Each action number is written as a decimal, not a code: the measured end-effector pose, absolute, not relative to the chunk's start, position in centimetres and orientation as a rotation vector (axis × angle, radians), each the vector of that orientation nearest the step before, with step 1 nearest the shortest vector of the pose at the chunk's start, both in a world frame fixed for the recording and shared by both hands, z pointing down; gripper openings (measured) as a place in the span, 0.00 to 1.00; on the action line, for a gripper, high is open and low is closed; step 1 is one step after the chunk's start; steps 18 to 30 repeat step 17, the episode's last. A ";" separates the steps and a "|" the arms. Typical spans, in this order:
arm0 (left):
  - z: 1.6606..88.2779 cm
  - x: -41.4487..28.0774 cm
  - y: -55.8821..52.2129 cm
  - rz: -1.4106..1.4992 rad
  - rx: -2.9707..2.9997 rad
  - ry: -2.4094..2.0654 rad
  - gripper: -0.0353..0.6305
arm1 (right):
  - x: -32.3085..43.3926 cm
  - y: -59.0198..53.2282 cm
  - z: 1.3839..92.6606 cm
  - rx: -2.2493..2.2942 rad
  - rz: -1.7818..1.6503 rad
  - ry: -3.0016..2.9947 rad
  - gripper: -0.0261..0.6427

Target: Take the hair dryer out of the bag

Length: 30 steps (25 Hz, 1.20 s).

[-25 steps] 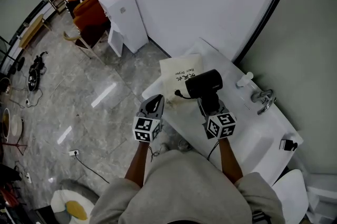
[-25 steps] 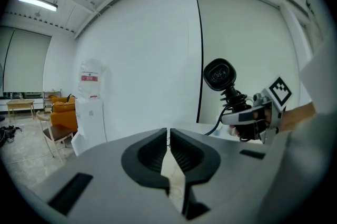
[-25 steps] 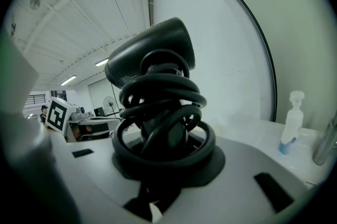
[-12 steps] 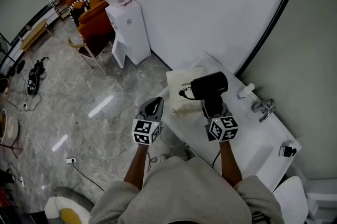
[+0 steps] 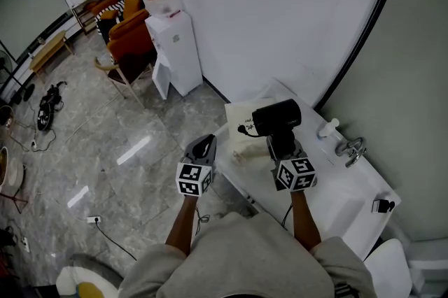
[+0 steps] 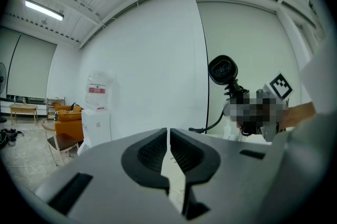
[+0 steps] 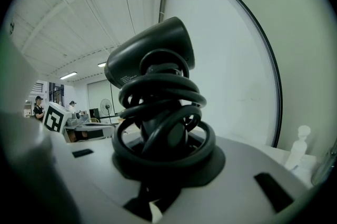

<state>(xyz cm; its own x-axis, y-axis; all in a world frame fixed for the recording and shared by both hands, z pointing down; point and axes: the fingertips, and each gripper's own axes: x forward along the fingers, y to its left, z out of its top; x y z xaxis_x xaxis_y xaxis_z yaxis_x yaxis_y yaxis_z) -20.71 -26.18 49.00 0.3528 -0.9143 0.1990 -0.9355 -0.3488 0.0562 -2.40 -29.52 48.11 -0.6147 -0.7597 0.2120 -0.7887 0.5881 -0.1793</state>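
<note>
Hair dryer [image 5: 276, 115], black, cord [image 7: 158, 92] coiled around it, stands clamped in right gripper [image 5: 283, 143]; left gripper [image 5: 204, 146] closed, empty.

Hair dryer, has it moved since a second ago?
Yes. The hair dryer in the right gripper has shifted slightly up the picture, measured against the tap.

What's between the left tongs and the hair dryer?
The cream bag, lying on the counter, shows between them in the head view.
</note>
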 end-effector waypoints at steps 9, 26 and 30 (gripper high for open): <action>48.9 -21.7 -26.2 0.200 2.439 -1.703 0.08 | -3.0 -29.3 48.3 1.332 0.376 -2.686 0.19; 49.2 -21.0 -26.4 0.213 2.442 -1.696 0.08 | -2.8 -29.4 48.7 1.326 0.391 -2.683 0.19; 49.2 -21.0 -26.4 0.213 2.442 -1.696 0.08 | -2.8 -29.4 48.7 1.326 0.391 -2.683 0.19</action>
